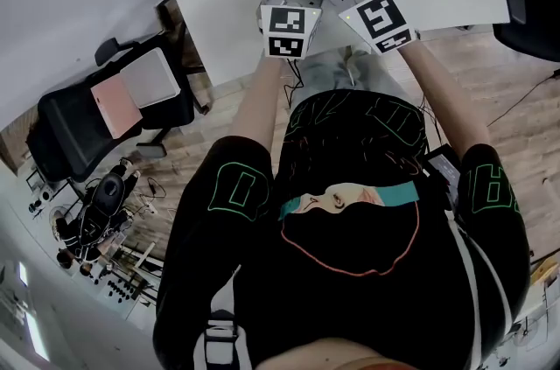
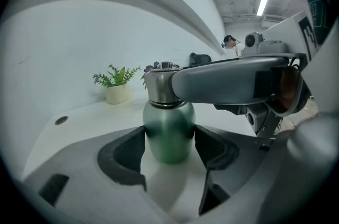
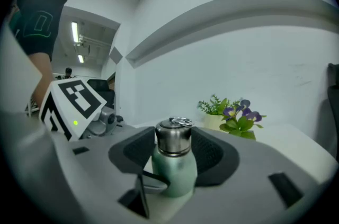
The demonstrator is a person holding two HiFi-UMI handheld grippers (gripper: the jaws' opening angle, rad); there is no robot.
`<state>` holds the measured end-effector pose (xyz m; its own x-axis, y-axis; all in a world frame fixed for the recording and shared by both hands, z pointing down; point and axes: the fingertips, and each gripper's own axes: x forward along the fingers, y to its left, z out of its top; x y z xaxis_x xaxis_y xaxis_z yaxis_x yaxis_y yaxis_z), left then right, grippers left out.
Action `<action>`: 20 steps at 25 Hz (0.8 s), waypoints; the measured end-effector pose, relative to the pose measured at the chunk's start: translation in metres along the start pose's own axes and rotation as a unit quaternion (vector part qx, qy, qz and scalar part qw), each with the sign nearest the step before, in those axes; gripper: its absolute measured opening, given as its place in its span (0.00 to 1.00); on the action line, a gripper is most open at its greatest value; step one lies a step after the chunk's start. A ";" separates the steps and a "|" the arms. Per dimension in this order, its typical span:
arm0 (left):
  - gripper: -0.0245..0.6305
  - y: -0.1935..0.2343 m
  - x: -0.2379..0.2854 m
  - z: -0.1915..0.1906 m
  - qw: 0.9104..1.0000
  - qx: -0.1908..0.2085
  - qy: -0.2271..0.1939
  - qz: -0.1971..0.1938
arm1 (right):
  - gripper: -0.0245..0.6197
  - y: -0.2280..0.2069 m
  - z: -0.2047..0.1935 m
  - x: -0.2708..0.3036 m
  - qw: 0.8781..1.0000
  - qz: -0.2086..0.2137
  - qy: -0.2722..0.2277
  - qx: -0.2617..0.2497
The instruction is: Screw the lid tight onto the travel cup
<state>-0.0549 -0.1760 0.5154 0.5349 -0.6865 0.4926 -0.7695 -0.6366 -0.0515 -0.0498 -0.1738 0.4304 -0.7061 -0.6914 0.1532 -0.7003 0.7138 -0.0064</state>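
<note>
**Desk:** Where does the travel cup [image 2: 168,133] stand in this shot?

**Photographer:** Upright on the white bench [image 2: 79,119], directly in front of the person, with both tools on it at once. A potted plant [image 2: 117,86] sits well behind it, near the wall.

**Desk:** What are the left tongs [image 2: 169,138] doing?

**Photographer:** They are spread wide yet closed onto the green body, one dark pad against each side, low on the cup. That reads as an anchoring hold, there to stop the cup spinning on the bench.

**Desk:** And the right tongs [image 3: 175,149]?

**Photographer:** Higher up. Their pads press on the steel lid [image 3: 172,138] from both sides, and the ring on top shows above them. The lid sits level on the cup's neck, with no gap that I can make out.

**Desk:** Why two grips at two heights?

**Photographer:** One to fix and one to turn, I judge. The lid is seated, and the tightening twist is the step in hand. How tight it is already cannot be told from here.
</note>
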 end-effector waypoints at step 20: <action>0.48 -0.008 0.001 0.000 1.000 -0.002 0.008 -0.019 | 0.41 -0.007 0.008 -0.003 0.952 0.294 0.068 -0.059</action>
<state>-0.0483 -0.1721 0.5167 0.5573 -0.6564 0.5085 -0.7510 -0.6597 -0.0286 -0.0435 -0.1776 0.4218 -0.9466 -0.1535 0.2835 -0.1661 0.9859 -0.0208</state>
